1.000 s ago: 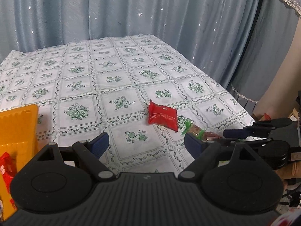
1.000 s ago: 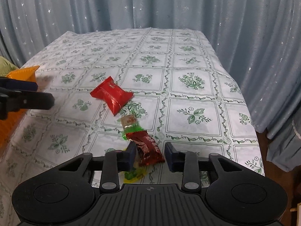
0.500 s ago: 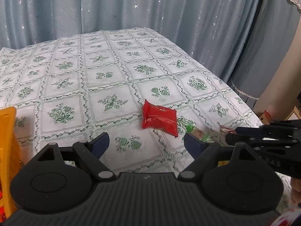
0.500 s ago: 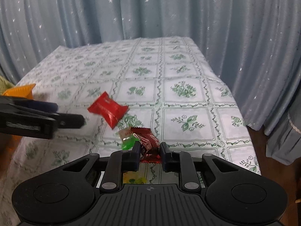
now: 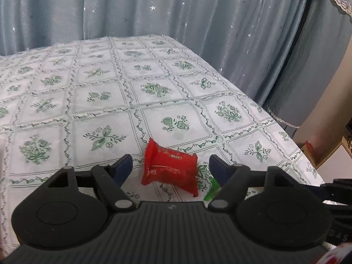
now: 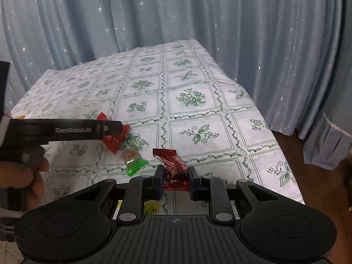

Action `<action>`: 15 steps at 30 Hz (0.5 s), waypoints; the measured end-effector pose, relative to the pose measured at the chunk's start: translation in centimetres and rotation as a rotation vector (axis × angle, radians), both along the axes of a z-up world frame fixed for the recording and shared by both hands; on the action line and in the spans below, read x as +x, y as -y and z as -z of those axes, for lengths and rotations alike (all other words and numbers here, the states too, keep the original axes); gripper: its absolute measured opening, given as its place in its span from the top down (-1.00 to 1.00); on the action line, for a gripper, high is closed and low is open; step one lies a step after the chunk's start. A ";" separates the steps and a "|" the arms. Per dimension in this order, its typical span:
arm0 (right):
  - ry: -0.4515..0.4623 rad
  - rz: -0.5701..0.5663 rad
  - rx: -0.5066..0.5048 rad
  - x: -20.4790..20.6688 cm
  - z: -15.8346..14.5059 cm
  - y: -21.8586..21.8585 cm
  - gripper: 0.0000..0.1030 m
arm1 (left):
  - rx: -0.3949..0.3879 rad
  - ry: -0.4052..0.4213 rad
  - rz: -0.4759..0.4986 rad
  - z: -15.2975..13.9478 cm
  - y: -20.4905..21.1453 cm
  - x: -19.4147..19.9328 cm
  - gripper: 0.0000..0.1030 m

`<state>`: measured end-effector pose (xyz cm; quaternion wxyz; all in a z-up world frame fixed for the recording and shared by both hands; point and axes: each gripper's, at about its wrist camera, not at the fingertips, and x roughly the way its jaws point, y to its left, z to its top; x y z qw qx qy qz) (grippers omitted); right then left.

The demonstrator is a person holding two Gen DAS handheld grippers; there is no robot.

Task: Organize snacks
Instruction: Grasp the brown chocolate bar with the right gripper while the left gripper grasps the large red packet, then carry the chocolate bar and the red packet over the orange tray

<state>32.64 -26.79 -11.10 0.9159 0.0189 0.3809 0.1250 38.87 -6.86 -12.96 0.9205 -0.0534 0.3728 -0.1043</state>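
Observation:
A bright red snack packet (image 5: 170,169) lies on the flower-patterned tablecloth (image 5: 105,101). My left gripper (image 5: 171,168) straddles it with a gap on each side; its jaws are closing and the pads do not touch the packet. In the right wrist view the same red packet (image 6: 114,140) is half hidden behind the left gripper's finger (image 6: 110,128). My right gripper (image 6: 175,176) is shut on a dark red snack packet (image 6: 172,165), held just above the cloth. A green-wrapped candy (image 6: 133,161) lies between the two packets.
The table's right edge (image 6: 283,167) drops to a brown floor in front of blue starred curtains (image 6: 242,33). A hand (image 6: 22,173) holds the left gripper. A sliver of an orange basket (image 6: 21,117) shows at far left. A yellow wrapper (image 6: 151,206) lies under the right gripper.
The left gripper moved forward and down over the red packet and its jaws narrowed; the orange basket left its view. The right gripper shut on the dark red packet, rolled and lifted it.

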 end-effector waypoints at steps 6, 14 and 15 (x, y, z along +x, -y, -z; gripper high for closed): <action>0.002 0.021 0.002 0.0 0.1 -0.2 0.58 | 0.013 -0.010 0.011 0.9 0.0 0.2 0.13; 0.013 0.036 0.005 -0.4 -0.6 -0.7 0.58 | -0.013 -0.014 -0.033 -0.9 -1.5 -2.9 0.21; 0.013 0.035 0.006 -0.5 -0.7 -0.9 0.58 | -0.013 -0.015 -0.041 -1.2 -1.7 -3.4 0.21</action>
